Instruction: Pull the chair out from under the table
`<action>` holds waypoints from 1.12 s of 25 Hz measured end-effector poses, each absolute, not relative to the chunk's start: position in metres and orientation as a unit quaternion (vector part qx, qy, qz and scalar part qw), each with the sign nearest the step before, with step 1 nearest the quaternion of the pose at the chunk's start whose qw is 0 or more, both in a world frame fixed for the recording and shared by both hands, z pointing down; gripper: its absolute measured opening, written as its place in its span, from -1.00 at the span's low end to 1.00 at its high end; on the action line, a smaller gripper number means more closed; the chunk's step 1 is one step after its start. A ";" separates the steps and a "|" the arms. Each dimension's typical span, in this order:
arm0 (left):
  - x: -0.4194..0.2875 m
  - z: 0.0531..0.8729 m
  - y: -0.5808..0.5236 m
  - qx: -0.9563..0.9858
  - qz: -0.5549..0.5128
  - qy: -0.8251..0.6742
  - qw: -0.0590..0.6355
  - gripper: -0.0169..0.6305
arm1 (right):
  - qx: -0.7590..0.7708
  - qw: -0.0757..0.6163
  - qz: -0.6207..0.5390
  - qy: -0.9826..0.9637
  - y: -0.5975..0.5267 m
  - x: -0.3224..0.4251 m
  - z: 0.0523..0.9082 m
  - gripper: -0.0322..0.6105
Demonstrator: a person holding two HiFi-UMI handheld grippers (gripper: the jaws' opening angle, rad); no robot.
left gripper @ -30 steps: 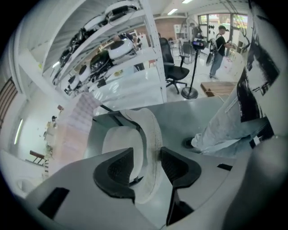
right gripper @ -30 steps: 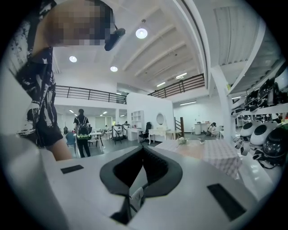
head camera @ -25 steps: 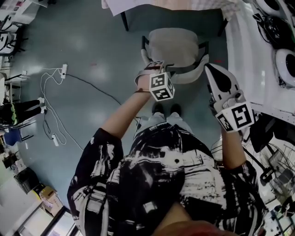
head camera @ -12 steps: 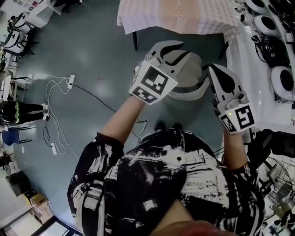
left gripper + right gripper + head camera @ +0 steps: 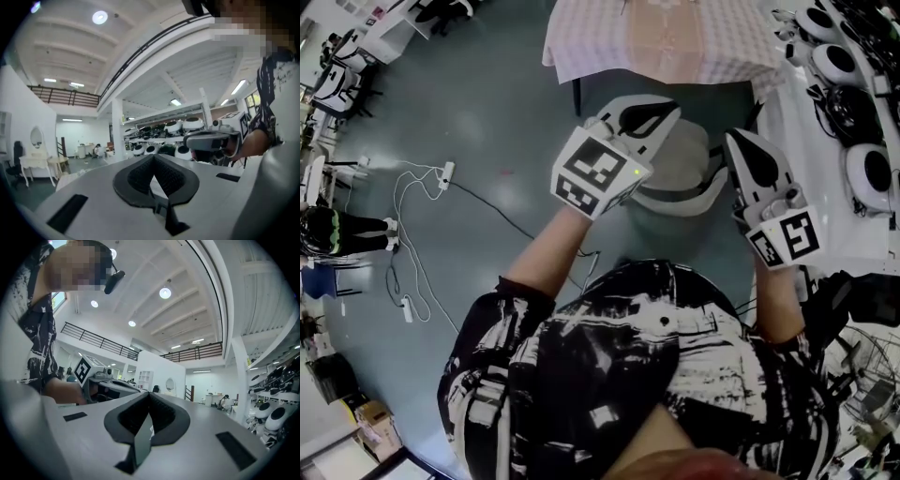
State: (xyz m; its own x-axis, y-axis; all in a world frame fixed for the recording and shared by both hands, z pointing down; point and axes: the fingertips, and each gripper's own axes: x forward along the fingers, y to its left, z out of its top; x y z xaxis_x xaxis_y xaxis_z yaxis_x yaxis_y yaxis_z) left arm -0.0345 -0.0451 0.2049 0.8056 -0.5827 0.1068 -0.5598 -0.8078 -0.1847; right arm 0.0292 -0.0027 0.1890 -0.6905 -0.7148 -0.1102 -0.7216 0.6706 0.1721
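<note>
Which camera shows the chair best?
The head view: the chair shows from above, seat and curved backrest, partly hidden by the left tool. Both gripper views look across the room and miss it.

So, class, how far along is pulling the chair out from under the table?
Looks done: the chair stands on the floor, mostly clear of the cloth-covered table. In hand: nothing; left gripper and right gripper are both shut, empty, held above it. Left: probably nothing, perhaps a further pull.

Head view looks down over chair (image 5: 692,161); gripper views level (outward).
</note>
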 end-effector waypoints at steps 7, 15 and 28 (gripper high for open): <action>-0.029 0.205 -0.035 -0.954 -0.073 0.286 0.051 -0.95 | -0.401 0.000 0.103 0.910 -0.007 0.029 0.188 -0.90; -0.027 0.200 -0.036 -0.952 -0.062 0.296 0.053 -0.95 | -0.410 -0.001 0.097 0.907 -0.014 0.032 0.187 -0.90; -0.032 0.204 -0.040 -0.949 -0.063 0.306 0.047 -0.95 | -0.421 -0.008 0.092 0.902 -0.030 0.033 0.187 -0.90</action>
